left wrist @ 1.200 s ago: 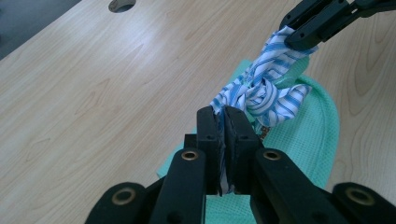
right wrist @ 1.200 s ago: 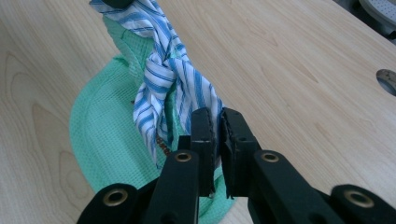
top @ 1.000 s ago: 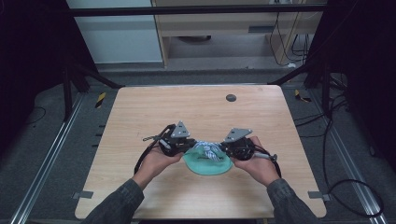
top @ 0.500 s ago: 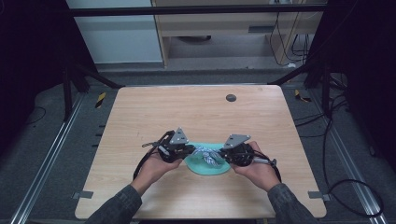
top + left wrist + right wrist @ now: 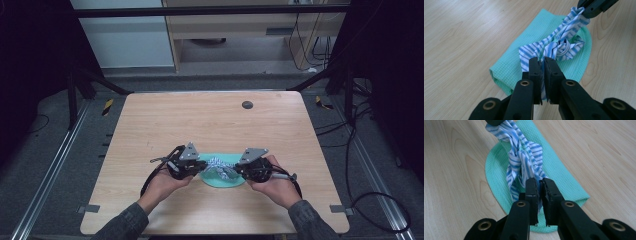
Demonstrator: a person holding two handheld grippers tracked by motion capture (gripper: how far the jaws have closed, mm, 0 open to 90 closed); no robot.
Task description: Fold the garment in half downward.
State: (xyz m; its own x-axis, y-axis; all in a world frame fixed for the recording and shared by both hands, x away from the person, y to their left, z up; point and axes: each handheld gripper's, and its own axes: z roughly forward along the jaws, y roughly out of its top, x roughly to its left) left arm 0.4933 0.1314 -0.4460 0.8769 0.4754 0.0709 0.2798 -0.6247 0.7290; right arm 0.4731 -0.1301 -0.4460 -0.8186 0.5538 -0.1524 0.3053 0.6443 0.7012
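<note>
Left gripper (image 5: 542, 62), low in the left gripper view, is clamped on one end of a blue-and-white striped cloth (image 5: 554, 46); the right gripper (image 5: 539, 183) pinches the other end. Holding both ends likely lets the person pull the knotted middle tight or work it loose. Striped cloth lies twisted into a knot just above a folded mint-green waffle towel (image 5: 222, 177), lower centre of the high view on the wooden table (image 5: 210, 120).
</note>
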